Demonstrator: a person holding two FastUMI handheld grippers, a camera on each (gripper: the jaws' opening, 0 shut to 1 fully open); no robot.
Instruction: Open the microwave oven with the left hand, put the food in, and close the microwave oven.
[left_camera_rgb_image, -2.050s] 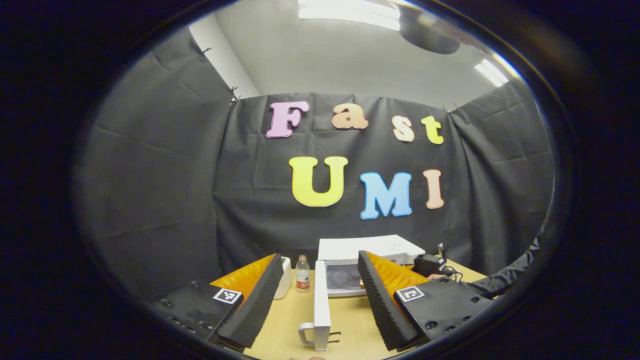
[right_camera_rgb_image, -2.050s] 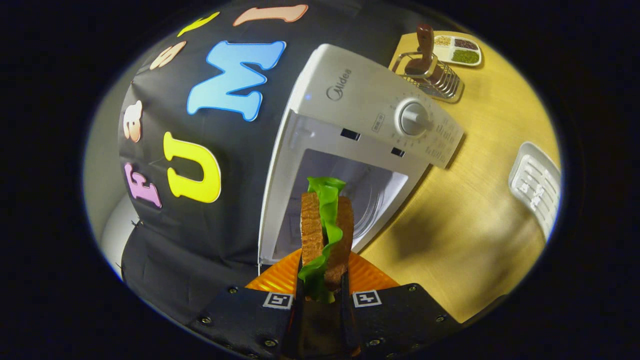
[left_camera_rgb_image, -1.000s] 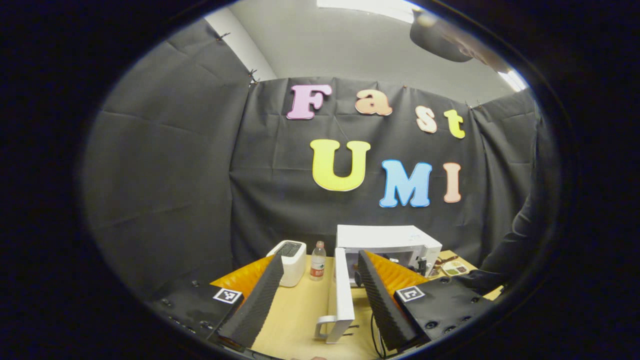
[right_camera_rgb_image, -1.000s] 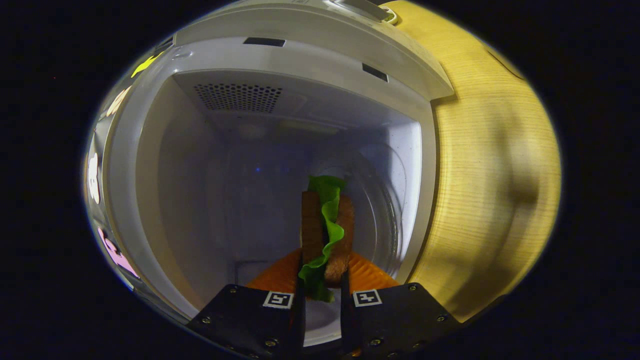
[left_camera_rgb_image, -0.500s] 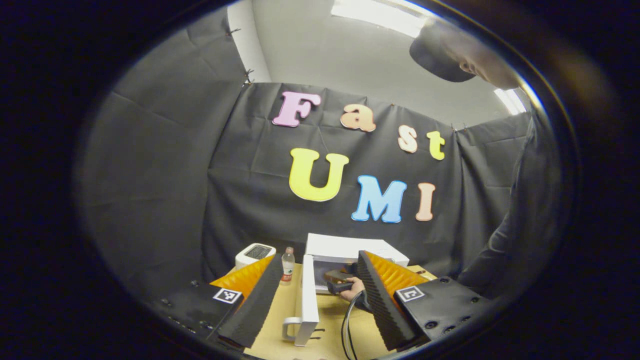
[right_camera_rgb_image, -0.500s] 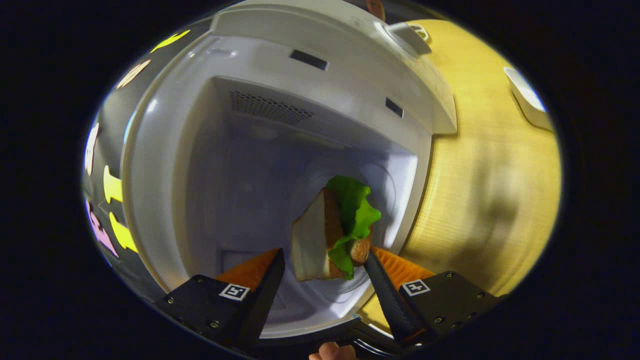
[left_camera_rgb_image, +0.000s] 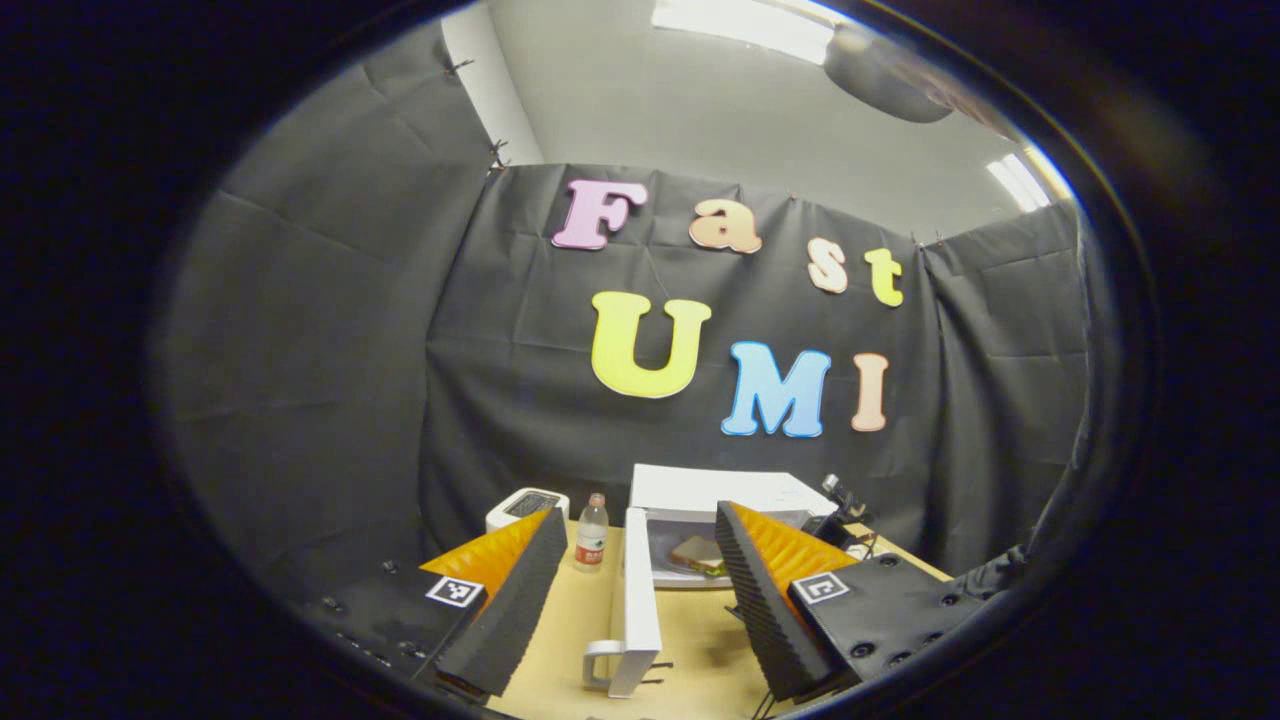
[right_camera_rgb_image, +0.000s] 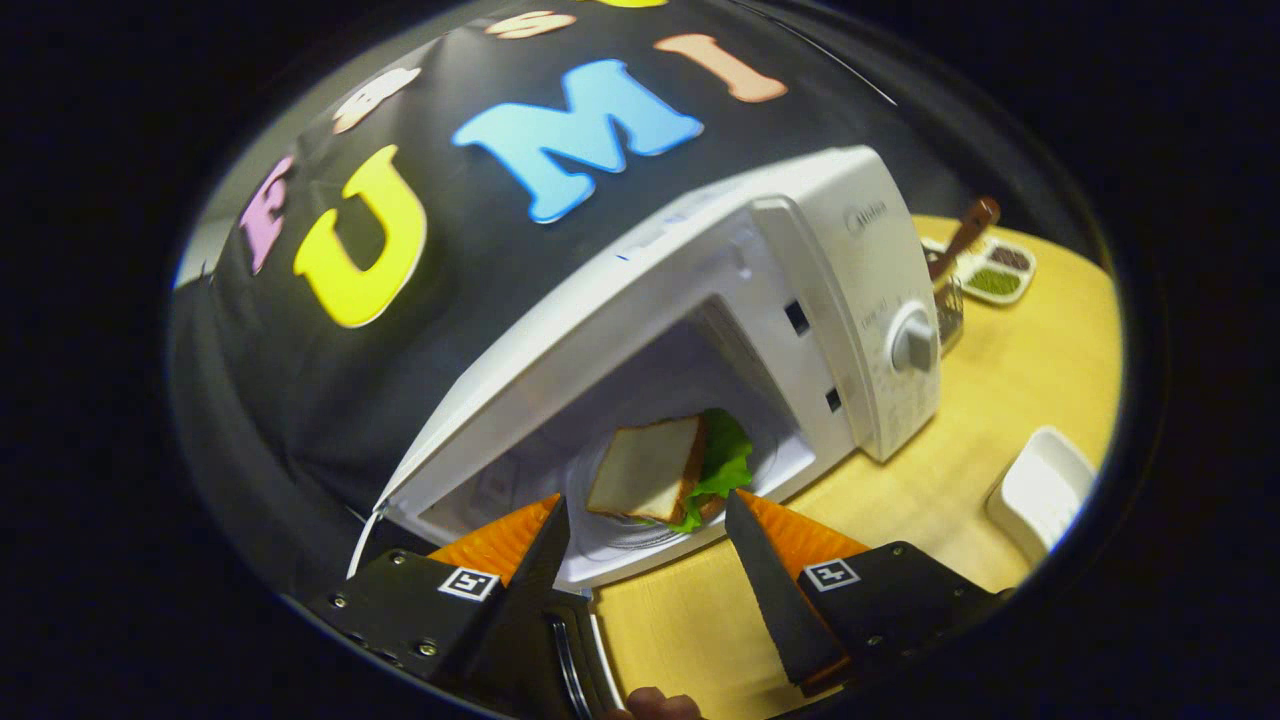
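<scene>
The white microwave (right_camera_rgb_image: 850, 250) stands open, its door (left_camera_rgb_image: 638, 600) swung out toward me on the left. A sandwich (right_camera_rgb_image: 655, 465) with green lettuce lies flat on the glass turntable inside, and it also shows as a sandwich (left_camera_rgb_image: 700, 553) in the left gripper view. My right gripper (right_camera_rgb_image: 645, 520) is open just outside the cavity, with nothing between its fingers and apart from the sandwich. My left gripper (left_camera_rgb_image: 638, 515) is open and held back from the table, with the door's handle (left_camera_rgb_image: 600, 665) low between its fingers.
On the wooden table (right_camera_rgb_image: 1000, 400) right of the microwave are a wire rack with a wooden handle (right_camera_rgb_image: 955, 265), a divided dish of spices (right_camera_rgb_image: 995, 270) and a white tray (right_camera_rgb_image: 1040, 490). A white toaster (left_camera_rgb_image: 525, 505) and a bottle (left_camera_rgb_image: 592, 545) stand left of the door.
The right gripper carried the sandwich into the microwave, opened, and drew back out. The sandwich now lies flat on the turntable. The left gripper stayed open, shifting only slightly.
</scene>
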